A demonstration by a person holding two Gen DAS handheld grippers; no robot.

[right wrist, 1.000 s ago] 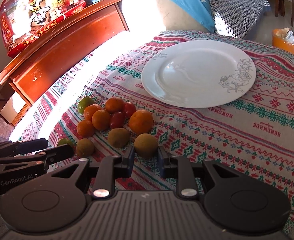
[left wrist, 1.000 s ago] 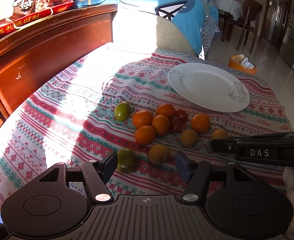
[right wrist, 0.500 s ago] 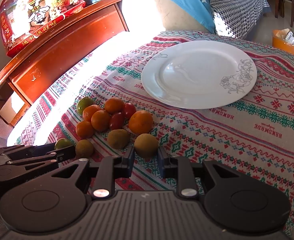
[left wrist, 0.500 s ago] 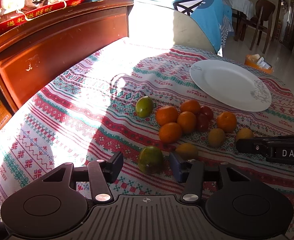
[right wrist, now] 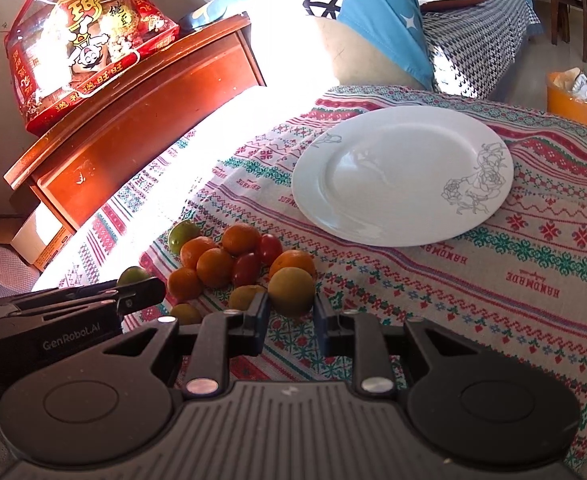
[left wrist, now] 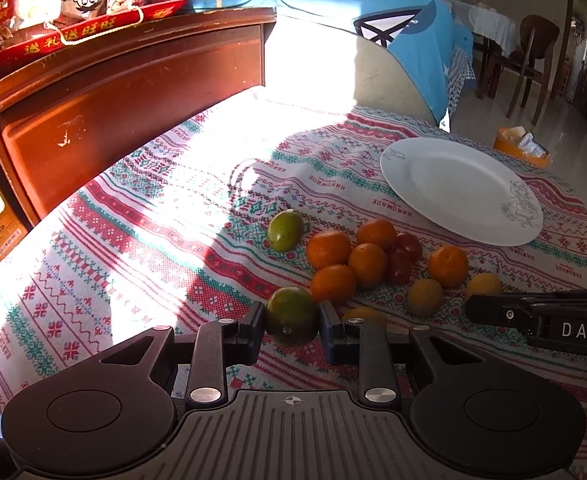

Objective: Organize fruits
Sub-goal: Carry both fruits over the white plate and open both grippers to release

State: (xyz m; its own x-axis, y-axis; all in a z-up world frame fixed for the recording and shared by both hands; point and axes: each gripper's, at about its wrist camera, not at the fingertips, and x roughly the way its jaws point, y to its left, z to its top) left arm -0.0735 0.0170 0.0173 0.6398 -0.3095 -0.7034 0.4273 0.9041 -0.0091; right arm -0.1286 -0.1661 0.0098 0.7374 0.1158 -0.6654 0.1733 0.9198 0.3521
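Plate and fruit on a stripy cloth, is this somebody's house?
Most likely yes, a living room at home: a plate on a patterned tablecloth, a sofa behind, and a wooden cabinet with a snack bag.

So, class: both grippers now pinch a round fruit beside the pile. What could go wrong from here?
1. The green fruit is round; it may slip from the left gripper on lifting.
2. The right gripper holds a yellow-brown fruit against the pile; neighbours like the orange may roll.
3. The plate has a shallow rim; fruit could roll off.

Hard sunlight blows out the far patterned woven cloth to glaring white; near side shadowed, fisheye edges curved.
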